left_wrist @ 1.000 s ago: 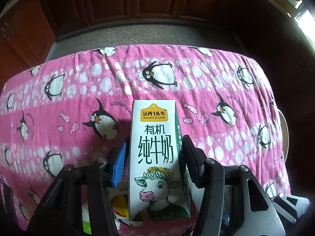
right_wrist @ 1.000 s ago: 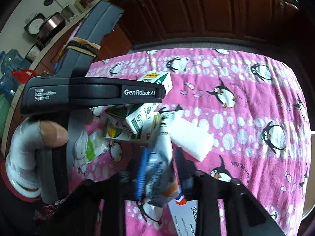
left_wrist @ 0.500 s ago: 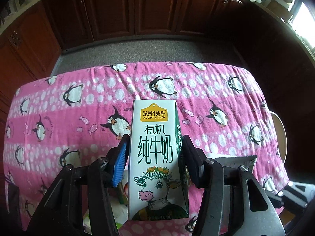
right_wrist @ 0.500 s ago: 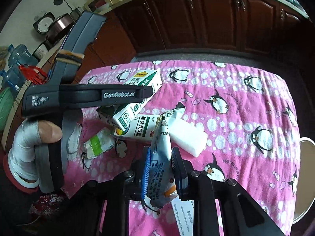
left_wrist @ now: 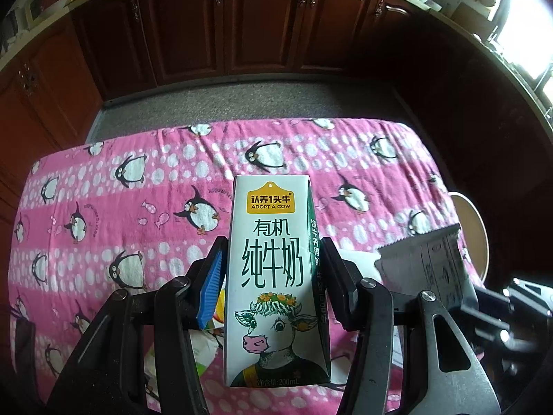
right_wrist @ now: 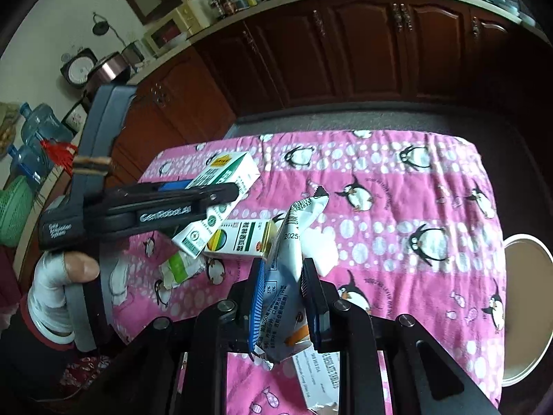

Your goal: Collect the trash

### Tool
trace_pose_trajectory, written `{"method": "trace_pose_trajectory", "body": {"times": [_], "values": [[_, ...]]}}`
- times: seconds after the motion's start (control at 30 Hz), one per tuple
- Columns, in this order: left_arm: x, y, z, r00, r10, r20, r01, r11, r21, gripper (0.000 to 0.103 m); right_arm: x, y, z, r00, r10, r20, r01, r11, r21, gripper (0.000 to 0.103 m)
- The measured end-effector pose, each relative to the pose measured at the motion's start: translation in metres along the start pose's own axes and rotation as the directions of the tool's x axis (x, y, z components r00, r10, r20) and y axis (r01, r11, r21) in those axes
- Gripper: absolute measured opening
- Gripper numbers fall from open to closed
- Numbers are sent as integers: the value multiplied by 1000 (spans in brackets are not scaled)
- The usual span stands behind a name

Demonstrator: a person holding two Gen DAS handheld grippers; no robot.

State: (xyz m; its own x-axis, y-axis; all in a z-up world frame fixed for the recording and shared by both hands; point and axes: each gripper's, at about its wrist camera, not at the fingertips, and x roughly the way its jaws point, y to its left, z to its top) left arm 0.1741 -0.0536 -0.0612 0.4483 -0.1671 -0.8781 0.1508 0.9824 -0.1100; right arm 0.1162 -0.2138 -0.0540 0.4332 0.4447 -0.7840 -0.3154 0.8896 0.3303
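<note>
Covering the table, a pink penguin cloth (left_wrist: 138, 207) fronts dark cabinets (left_wrist: 262, 24); jaws clamp carton (left_wrist: 276, 276), wrapper (right_wrist: 287, 276).

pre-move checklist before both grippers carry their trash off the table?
1. Left gripper shut on the milk carton, fingers on both side faces: ok.
2. Carton straight between the fingers, not tilted: ok.
3. Right gripper shut on the snack wrapper: ok, though the wrapper is soft and its top flops sideways.
4. Both items off the pink penguin tablecloth: ok.
5. Drop-off: a white bucket rim shows at the table's right edge; whether it is the bin: cannot tell.
6. Table cleared: not ok; the medicine box and a crumpled green-and-white wrapper remain.
</note>
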Motion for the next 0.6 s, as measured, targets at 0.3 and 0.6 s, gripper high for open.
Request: {"method": "trace_pose_trajectory", "body": {"times": [0.3,0.6], "values": [[-10,-28,-4,999,-32,19,31,998,46,51,-14,-15,-4,998,-55,25,55,998,13,17],[-8,-31,-7,999,-34,9,34,998,49,51,18,-45,-15,994,-67,-82,78,988,135,44]]}}
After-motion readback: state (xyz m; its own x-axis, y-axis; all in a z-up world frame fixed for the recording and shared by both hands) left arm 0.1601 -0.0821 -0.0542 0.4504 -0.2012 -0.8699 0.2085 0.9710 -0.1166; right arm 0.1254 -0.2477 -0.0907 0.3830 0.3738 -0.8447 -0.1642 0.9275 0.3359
